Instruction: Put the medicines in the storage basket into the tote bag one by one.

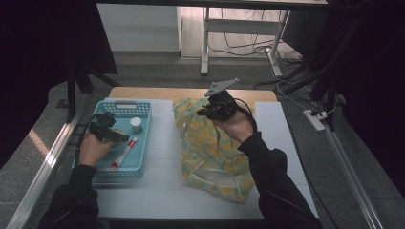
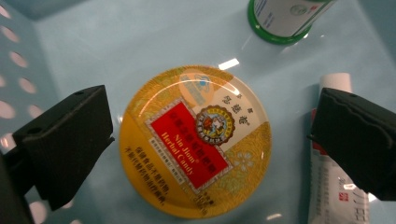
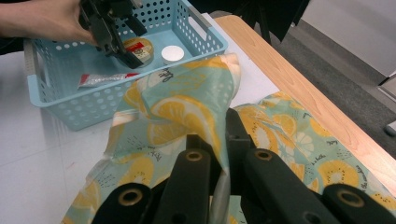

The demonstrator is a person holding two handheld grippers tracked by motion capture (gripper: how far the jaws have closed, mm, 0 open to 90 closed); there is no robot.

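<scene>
The high view is dim and soft, with black corners at both upper sides and a dark vignette around the white table (image 1: 162,191), which is the brightest patch; a pale streak of reflected light lies on the floor left of the table. The picture is grainy, and small items on the table lack sharp detail. In the left gripper view, light comes from above: white glare spots sit on the glossy tin (image 2: 196,142) and on the basket (image 2: 93,42) floor around it, and the tin's print is crisp while the jaws look slightly soft. The right gripper view is evenly lit; near the bottom edge the jaws blur.
</scene>
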